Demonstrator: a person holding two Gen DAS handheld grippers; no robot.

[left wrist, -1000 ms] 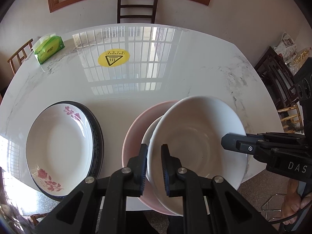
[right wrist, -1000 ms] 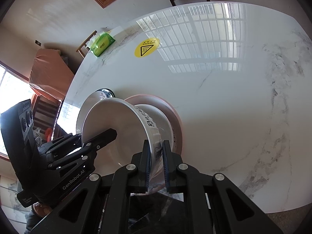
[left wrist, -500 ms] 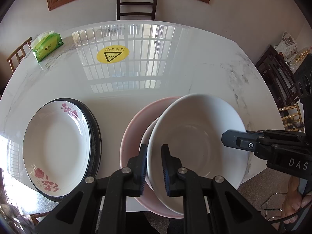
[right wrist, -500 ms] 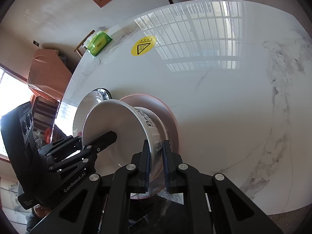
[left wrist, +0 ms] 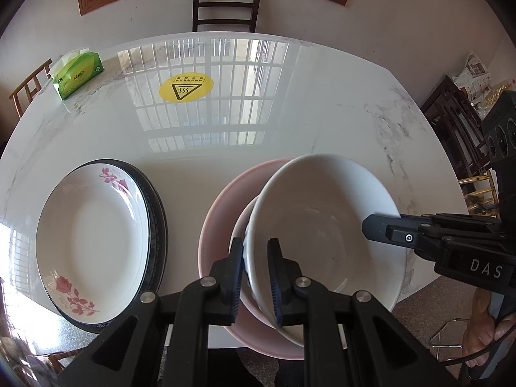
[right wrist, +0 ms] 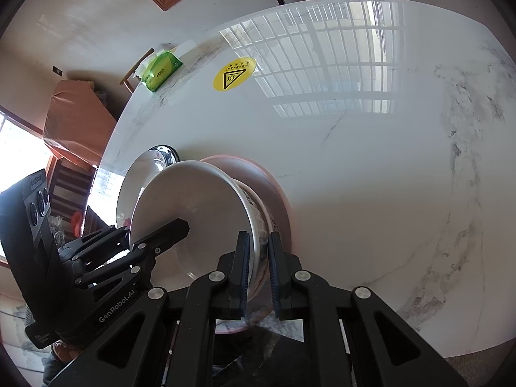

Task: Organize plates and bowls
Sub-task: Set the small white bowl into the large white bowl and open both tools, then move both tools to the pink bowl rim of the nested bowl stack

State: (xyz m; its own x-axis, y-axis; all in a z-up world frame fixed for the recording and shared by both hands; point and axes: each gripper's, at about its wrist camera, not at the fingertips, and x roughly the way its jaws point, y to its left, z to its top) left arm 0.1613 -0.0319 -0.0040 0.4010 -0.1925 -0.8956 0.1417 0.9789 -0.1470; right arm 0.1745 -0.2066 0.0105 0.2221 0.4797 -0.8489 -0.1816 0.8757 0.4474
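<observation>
Both tools, left tool [left wrist: 254, 269] and right tool [right wrist: 258, 269], are clamping opposite rims of the tilted white bowl [left wrist: 325, 238] above the pink bowl [left wrist: 222, 206], risking a slip and chipping.

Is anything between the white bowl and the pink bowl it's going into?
Nothing visible. Both grippers, left and right, pinch the rim of the tilted white bowl directly over the pink bowl. Another white dish already sits nested inside the pink bowl, under the white bowl.
</observation>
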